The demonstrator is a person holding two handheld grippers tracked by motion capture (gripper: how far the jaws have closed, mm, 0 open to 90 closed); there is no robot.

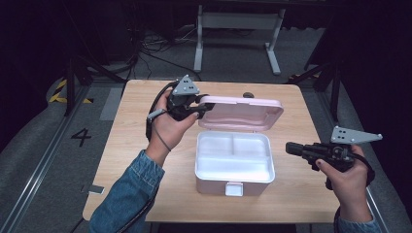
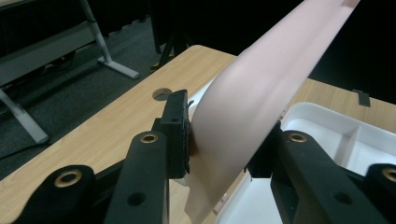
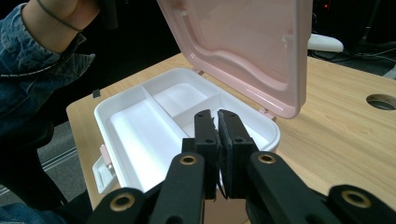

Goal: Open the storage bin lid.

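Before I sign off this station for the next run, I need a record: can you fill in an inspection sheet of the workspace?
Surface: wooden table, a round hole near its far edge.
Job's things: pink box open; lid raised; white divided tray empty.
Clutter: small grey piece at the table's near left corner.
Grippers: left gripper shut on the lid's edge; right gripper shut, holding nothing, beside the box.
Cables: black cable trails from the left gripper; more cables on the floor behind.
Surroundings: grey floor, white stand, floor mark "4".
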